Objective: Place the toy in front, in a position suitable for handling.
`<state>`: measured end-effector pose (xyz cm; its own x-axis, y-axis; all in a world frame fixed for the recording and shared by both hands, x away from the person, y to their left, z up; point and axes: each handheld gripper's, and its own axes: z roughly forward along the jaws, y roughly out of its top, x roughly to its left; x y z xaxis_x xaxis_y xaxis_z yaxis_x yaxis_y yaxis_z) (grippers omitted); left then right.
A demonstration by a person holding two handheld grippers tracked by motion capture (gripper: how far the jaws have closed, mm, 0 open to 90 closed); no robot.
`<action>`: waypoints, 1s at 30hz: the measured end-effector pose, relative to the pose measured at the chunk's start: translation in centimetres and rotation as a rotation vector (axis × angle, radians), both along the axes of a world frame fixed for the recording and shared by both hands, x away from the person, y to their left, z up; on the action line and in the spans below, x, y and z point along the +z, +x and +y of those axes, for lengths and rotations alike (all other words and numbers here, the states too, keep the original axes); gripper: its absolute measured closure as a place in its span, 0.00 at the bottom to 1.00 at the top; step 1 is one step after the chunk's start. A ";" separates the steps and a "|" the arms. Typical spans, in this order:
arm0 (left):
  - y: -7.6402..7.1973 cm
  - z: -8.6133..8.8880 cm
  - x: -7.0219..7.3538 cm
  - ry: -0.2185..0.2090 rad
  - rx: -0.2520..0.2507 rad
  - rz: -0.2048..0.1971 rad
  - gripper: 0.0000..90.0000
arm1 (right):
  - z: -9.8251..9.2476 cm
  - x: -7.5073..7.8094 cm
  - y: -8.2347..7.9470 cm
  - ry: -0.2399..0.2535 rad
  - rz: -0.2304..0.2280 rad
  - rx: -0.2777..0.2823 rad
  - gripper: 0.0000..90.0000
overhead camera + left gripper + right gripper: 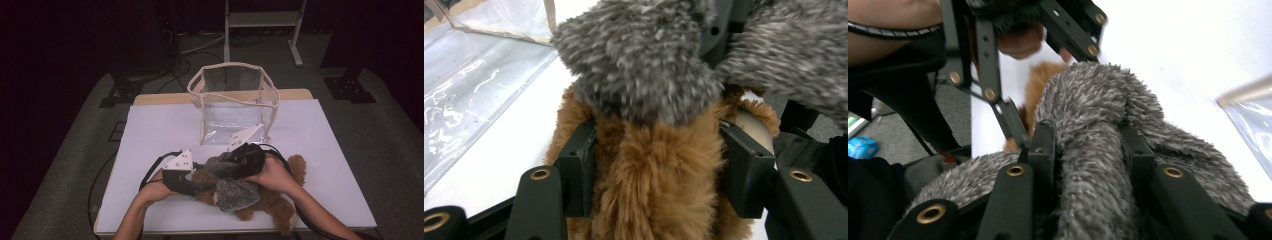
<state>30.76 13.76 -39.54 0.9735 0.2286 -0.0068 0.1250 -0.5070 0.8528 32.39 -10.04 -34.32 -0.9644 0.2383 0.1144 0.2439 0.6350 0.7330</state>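
The left gripper clamps the brown teddy bear steady, so the right gripper, clamped on its grey sweater, can pull.

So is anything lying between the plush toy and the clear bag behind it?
Nothing visible: bare white table separates the plush toy from the clear bag, whose top stands open. Both claws already grip the toy.

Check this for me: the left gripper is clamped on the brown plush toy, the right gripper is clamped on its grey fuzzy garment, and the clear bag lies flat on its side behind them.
One thing is wrong: the clear bag stands upright with its mouth open, as the high view shows. The rest holds: the left gripper is clamped on the brown plush toy, and the right gripper is clamped on the grey fuzzy garment.
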 end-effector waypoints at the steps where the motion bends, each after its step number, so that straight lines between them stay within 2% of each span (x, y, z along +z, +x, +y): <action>1: 0.0 0.0 0.0 0.003 -0.001 -0.003 0.45 | -0.4 0.0 0.0 -0.009 -0.010 -0.005 0.73; 2: 0.0 0.0 0.1 0.006 -0.002 -0.006 0.45 | -0.9 0.1 -0.1 -0.025 -0.019 -0.021 0.73; 3: 0.0 0.0 0.1 0.006 -0.003 -0.006 0.45 | -2.2 0.2 -0.1 -0.056 -0.033 -0.054 0.73; 4: 0.0 0.0 0.1 0.006 -0.003 -0.006 0.45 | -2.2 0.2 -0.1 -0.056 -0.033 -0.054 0.73; 5: 0.1 -0.1 0.1 0.002 -0.002 -0.008 0.44 | -3.5 0.3 0.0 -0.053 -0.030 -0.078 0.73; 7: 0.1 -0.1 0.1 -0.001 0.002 -0.006 0.44 | -5.3 0.5 -0.1 -0.028 -0.027 -0.122 0.73; 12: 0.1 0.0 0.0 0.000 -0.001 -0.010 0.43 | -8.2 0.7 -0.6 0.006 -0.033 -0.179 0.73; 15: 0.1 0.0 0.0 -0.001 0.003 -0.003 0.43 | -10.0 0.2 -0.9 -0.017 -0.038 -0.222 0.73; 16: 0.1 0.0 0.0 -0.001 0.003 -0.003 0.43 | -10.0 0.2 -0.9 -0.017 -0.038 -0.222 0.73; 17: 0.1 0.0 0.0 -0.003 0.003 -0.002 0.43 | -11.3 -0.6 -1.1 -0.002 -0.019 -0.243 0.73; 21: 0.0 -0.1 0.1 0.006 0.000 -0.009 0.43 | -13.3 -1.2 -1.9 0.040 -0.002 -0.283 0.73; 24: -0.1 -0.1 0.1 0.004 0.003 -0.008 0.43 | -14.4 -1.5 -2.3 0.047 0.004 -0.305 0.73; 25: -0.1 -0.2 0.1 0.005 0.003 -0.010 0.43 | -15.6 -1.9 -2.6 0.056 0.012 -0.332 0.73; 30: -0.1 -0.3 0.2 0.014 0.001 -0.016 0.42 | -17.4 -2.4 -3.1 0.069 0.023 -0.379 0.73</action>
<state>30.64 13.46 -39.31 0.9733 0.2291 0.0118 0.1119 -0.5191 0.8473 29.28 -27.40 -36.72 -0.8063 0.5685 0.1634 0.4688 0.4456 0.7627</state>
